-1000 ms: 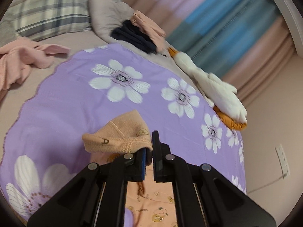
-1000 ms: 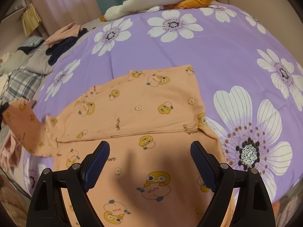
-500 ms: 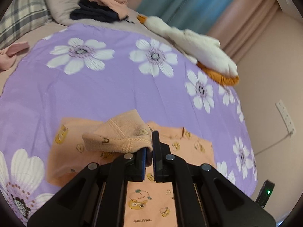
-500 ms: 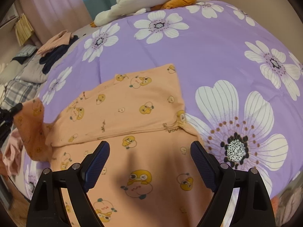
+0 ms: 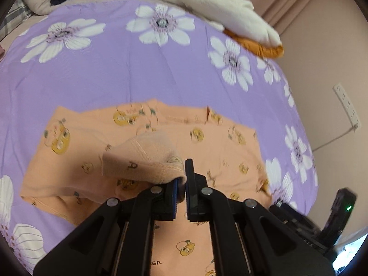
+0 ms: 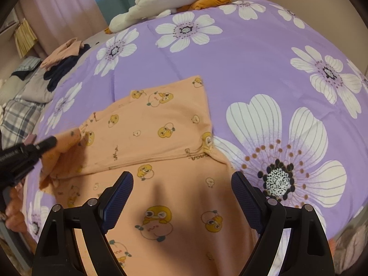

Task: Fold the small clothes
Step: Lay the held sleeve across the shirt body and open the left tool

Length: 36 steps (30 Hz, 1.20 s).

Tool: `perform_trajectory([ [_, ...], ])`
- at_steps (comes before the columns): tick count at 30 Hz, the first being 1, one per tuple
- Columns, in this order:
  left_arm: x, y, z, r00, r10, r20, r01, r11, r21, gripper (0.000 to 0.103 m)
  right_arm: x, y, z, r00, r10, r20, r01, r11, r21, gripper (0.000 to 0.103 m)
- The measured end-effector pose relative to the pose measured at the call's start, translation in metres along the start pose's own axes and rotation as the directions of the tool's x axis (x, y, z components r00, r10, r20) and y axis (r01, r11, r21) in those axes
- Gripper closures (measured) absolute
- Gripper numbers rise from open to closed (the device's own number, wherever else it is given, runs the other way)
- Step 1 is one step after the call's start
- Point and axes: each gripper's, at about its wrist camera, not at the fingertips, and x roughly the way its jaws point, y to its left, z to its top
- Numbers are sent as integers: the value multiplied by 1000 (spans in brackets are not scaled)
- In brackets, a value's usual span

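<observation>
While gripping a sleeve cuff (image 5: 147,158) of the peach garment (image 6: 161,135), the left gripper (image 5: 181,184) is hanging above the fabric at the left side of the spread, jaws closed on the cuff. Rightward, the garment is lying flat on the purple floral blanket (image 6: 253,73), its long axis running near to far, one sleeve already folded across the body. Directly over the near hem, the right gripper (image 6: 181,195) is hovering with jaws wide apart and empty. Judged from this, the left gripper is nearer the fold line, and bare blanket is lying open on the far and right sides.
</observation>
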Motion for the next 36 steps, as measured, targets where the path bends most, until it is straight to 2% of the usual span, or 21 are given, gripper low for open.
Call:
perform_trajectory([
  [8,40,13,-25,990,47,-131,-48,999,-9,100,5,0,-3,1000,-6,-19,6,1000,3,16],
  [13,44,22,-29,990,13,-141,-20,998,-54,95,10,0,-6,999,-15,-35,14,1000,-5,16],
  [15,40,22,-28,988,4,-155,-14,998,-60,89,11,0,-7,999,-34,-39,34,999,-11,16],
  [17,30,24,-26,986,-13,-164,3,998,-62,73,12,-1,-7,998,-34,-43,33,999,-11,16],
  [18,22,26,-25,988,-21,-156,11,998,-67,69,12,-2,-7,999,-29,-44,29,1000,-9,16],
  [20,4,32,-23,993,-19,-116,9,997,-82,54,11,-2,-7,999,-23,-42,23,1000,-8,16],
  [22,-22,44,-21,999,4,-48,-9,995,-103,50,10,-1,-6,999,-22,-37,21,1000,-11,16],
  [25,-55,67,-22,998,61,22,-57,989,-137,48,11,4,-5,999,-12,-35,11,1000,-21,16],
  [28,-77,93,-30,987,152,57,-139,972,-190,48,13,16,-2,999,0,-34,-1,999,-44,16],
  [31,-90,122,-42,975,217,51,-197,946,-256,50,14,37,1,999,18,-26,-20,994,-103,16],
  [36,-101,153,-59,969,246,28,-219,905,-364,50,19,82,1,998,54,-24,-58,970,-235,16],
])
